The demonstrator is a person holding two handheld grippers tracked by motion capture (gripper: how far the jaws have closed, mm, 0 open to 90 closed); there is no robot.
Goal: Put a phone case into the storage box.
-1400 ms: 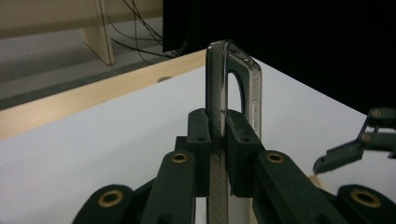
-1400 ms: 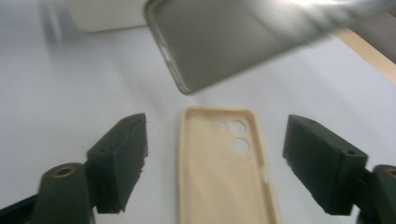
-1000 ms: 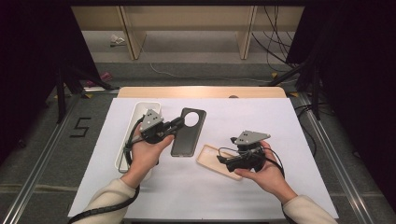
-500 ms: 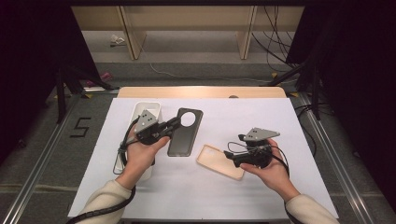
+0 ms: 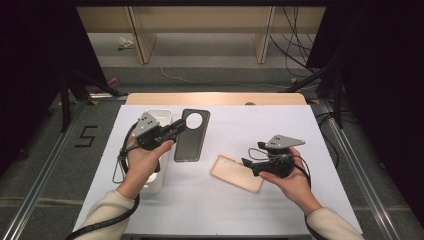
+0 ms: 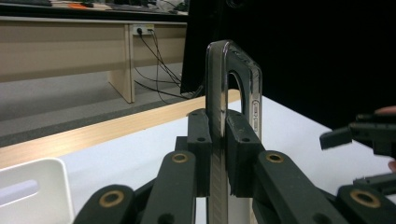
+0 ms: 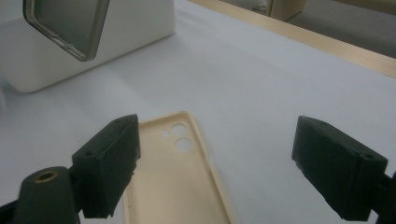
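Observation:
My left gripper (image 5: 176, 129) is shut on the long edge of a dark translucent phone case (image 5: 190, 136), which has a large round camera hole. It holds the case near the white bin (image 5: 156, 181). In the left gripper view the two jaws clamp that dark case (image 6: 232, 70) edge-on. A cream phone case (image 5: 237, 173) lies inner side up on the white table (image 5: 260, 130). My right gripper (image 5: 248, 165) is open at the case's right edge. In the right gripper view the cream case (image 7: 177, 177) lies below the wide-open jaws, untouched.
The white bin (image 7: 135, 23) stands at the table's left, behind the dark case (image 7: 65, 23). A wooden strip (image 5: 215, 98) runs along the far table edge. Bare white surface lies between and in front of the two hands. The right gripper (image 6: 369, 135) shows at the right of the left gripper view.
The right gripper has drawn back to the right, off the cream case, which stays on the table. The left gripper has shifted the dark case slightly left.

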